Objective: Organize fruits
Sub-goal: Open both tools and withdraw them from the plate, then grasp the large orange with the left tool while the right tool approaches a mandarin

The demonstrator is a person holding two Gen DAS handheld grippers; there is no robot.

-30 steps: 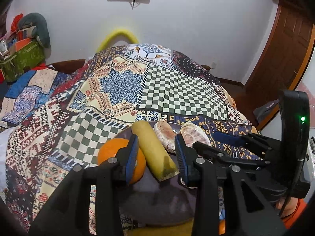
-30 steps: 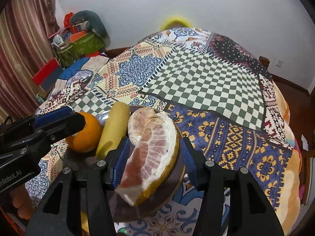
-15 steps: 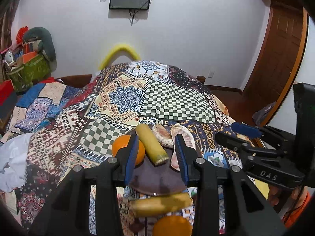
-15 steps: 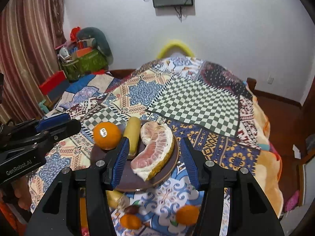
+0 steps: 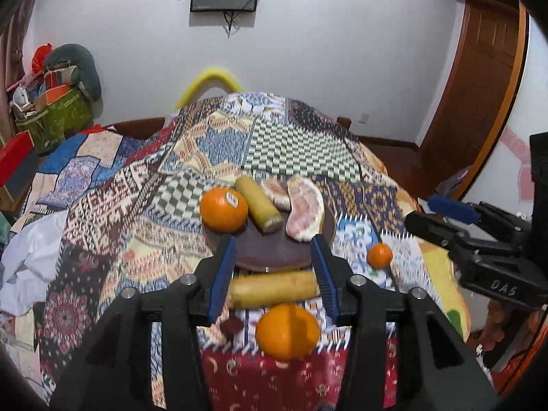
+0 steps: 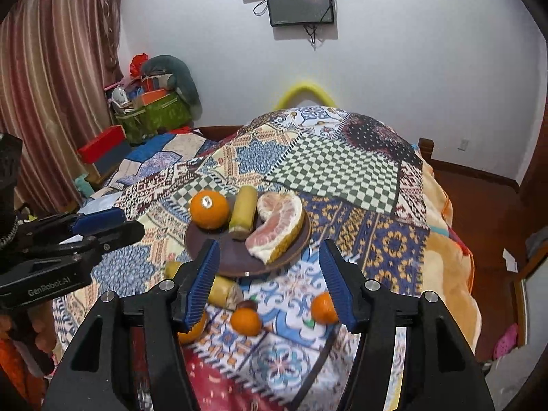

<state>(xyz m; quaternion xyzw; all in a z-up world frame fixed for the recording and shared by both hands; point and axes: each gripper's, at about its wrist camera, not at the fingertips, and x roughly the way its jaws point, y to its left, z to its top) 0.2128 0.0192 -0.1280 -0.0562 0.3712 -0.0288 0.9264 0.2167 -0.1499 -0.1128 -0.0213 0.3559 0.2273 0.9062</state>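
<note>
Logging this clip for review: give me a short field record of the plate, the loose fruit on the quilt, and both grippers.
plate: dark round plate on the patchwork quilt
on plate: stickered orange, banana piece, pomelo wedges
loose on quilt: second banana piece, large orange, small orange, another small orange, small dark brown item
left gripper: open, holding nothing, above the loose fruit
right gripper: open, holding nothing
</note>
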